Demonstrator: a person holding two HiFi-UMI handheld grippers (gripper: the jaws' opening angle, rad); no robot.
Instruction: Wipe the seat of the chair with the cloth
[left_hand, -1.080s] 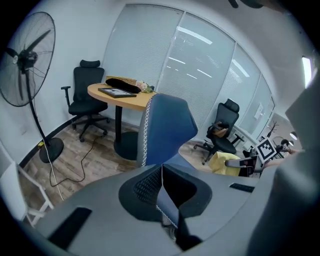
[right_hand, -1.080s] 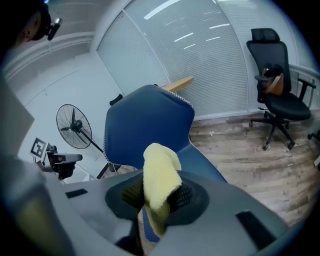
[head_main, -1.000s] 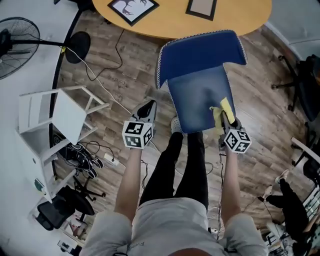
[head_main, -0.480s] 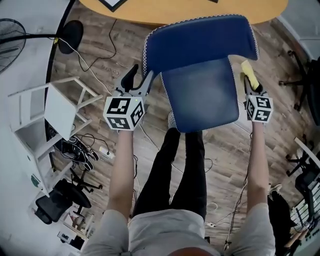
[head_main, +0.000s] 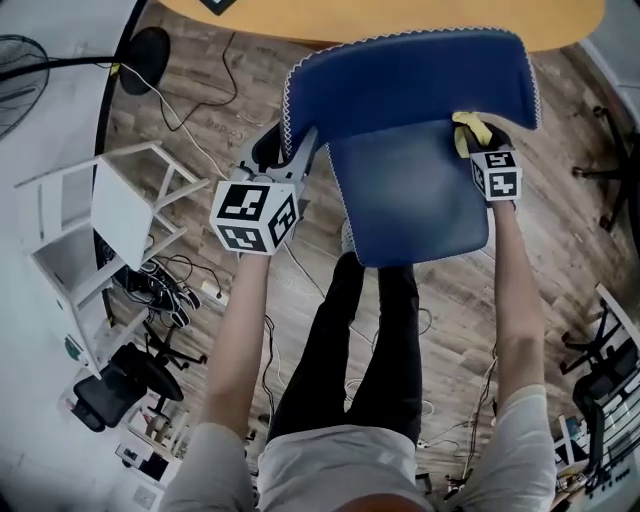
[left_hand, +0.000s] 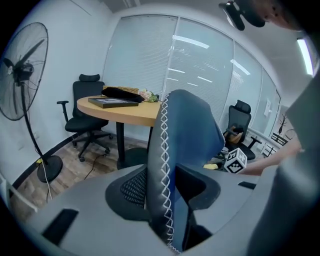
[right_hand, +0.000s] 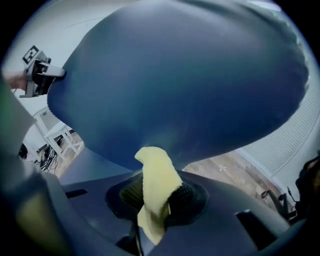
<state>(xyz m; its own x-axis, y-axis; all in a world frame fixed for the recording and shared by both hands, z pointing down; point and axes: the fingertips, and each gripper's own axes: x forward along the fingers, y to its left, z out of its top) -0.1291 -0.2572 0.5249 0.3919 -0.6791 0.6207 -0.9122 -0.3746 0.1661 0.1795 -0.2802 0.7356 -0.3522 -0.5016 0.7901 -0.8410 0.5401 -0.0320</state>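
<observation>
Blue fabric chair (head_main: 410, 195) with white zigzag stitching round its backrest (head_main: 400, 75) stands on the wood-plank floor (head_main: 560, 250), directly ahead of the person's black-trousered legs. Its back is towards a round light-wood table (head_main: 400, 15), and the head view's top edge cuts off all but a strip of that table. The seat faces up and hides the chair's legs beneath it. The left gripper (head_main: 285, 150) has the backrest's stitched left edge between its jaws. They have just been closing and now clamp that edge, and in the left gripper view the fabric fills the gap between the pads. The right gripper (head_main: 478, 140) is clenched on a small yellow cloth (head_main: 468, 125), held at the seat's rear right corner, close under the backrest. Whether the cloth touches the seat cannot be told. In the right gripper view the cloth's loose end sticks up past the pads while its lower part disappears between them, and blue upholstery fills most of the frame. The only print to read is the black-and-white square marker pattern on each gripper's cube. Left of the chair are a white wooden stand (head_main: 115, 215) and the round base of a black standing fan (head_main: 150, 55), whose head is largely cut off at the frame's edge.
</observation>
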